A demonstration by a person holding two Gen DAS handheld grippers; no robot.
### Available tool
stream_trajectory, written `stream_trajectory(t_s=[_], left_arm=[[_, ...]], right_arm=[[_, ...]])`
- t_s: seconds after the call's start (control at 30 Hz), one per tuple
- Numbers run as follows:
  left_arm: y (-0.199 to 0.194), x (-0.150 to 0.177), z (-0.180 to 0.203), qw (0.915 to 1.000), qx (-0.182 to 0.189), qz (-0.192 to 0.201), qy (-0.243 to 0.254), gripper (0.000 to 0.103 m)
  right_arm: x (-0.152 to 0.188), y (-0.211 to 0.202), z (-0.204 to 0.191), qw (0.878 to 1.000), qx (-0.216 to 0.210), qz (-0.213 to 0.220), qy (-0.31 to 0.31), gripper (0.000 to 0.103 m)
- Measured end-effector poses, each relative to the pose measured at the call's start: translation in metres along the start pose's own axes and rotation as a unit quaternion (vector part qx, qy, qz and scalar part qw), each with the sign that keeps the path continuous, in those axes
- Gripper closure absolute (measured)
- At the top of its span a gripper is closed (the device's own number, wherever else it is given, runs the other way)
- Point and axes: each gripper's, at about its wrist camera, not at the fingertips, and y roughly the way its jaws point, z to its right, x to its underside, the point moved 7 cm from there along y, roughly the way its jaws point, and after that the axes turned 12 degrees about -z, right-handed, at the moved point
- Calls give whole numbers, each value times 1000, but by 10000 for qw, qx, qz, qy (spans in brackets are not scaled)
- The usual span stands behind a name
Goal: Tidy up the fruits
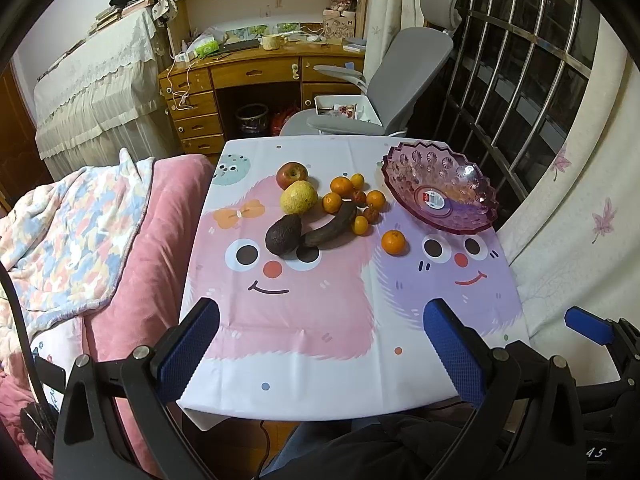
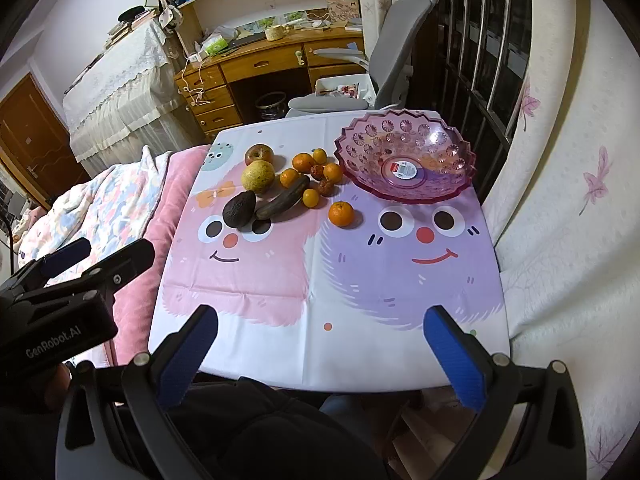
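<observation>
A pink-purple plastic bowl [image 1: 472, 216] [image 2: 360, 168] stands empty at the table's far right. Left of it lie a red apple [image 1: 292, 174] [image 2: 259, 155], a yellow pear [image 1: 298, 197] [image 2: 258, 176], a dark avocado [image 1: 283, 235] [image 2: 239, 208], a blackened banana [image 1: 330, 229] [image 2: 283, 202] and several small oranges and dark red fruits. One orange [image 1: 393, 242] [image 2: 341, 214] lies apart, nearer the bowl. My left gripper [image 1: 320, 340] and right gripper [image 2: 320, 344] are open and empty above the table's near edge.
The table carries a cartoon-face cloth [image 1: 320, 320] [image 2: 320, 280]. A pink bed with a patterned blanket [image 1: 72, 232] adjoins its left side. A grey office chair [image 1: 392, 92] and wooden desk [image 1: 256, 76] stand behind. A barred window and curtain [image 2: 560, 200] are at right.
</observation>
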Motion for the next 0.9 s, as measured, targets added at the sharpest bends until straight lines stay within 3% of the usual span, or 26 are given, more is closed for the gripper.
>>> stream_trajectory(t_s=[0.4,0.53,0.9], left_arm=[[5,-11,-13,9998,189,20,96,2],[9,-16,-18,9990,420,-27,174,4],[36,-37,-43,9968,601,-423,301,4]], right_arm=[[-12,6,-1,9999,111,61,-26,0],[-20,5,-7,9996,147,212,-73,0],[-41,10,-26,9946,411,929,-196,0]])
